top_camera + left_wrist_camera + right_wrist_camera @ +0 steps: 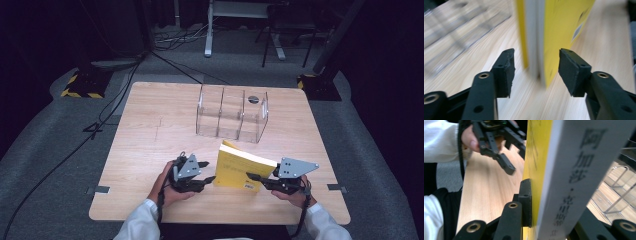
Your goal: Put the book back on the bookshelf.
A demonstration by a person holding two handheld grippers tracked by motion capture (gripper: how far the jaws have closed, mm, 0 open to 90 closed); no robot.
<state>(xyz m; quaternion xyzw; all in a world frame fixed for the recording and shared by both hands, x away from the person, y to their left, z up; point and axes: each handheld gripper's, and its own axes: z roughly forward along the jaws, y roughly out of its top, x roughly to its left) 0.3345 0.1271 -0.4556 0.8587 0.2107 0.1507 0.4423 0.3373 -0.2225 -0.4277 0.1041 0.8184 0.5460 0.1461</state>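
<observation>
The yellow book (243, 170) is held upright on the near part of the worktop (150, 130), between the two hands and just near of the clear divided rack (231, 113) that stands at the far middle. The right claw (251, 177) is clamped on the book's right edge, one pad (526, 202) lying flat against the yellow cover and the other hidden behind the grey spine. The left claw (206, 171) is parted about halfway, holds nothing, and is lined up with the book's left edge; in the left gripper view both pads (574, 72) stand clear of the covers. The step in hand is judged to be steadying the book for a lift into one of the rack's slots. It is best done if the right grip is kept firm so the book is not tipped, and the left claw is slid on squarely before it is closed, so that both covers are caught together and the pages are not splayed.
</observation>
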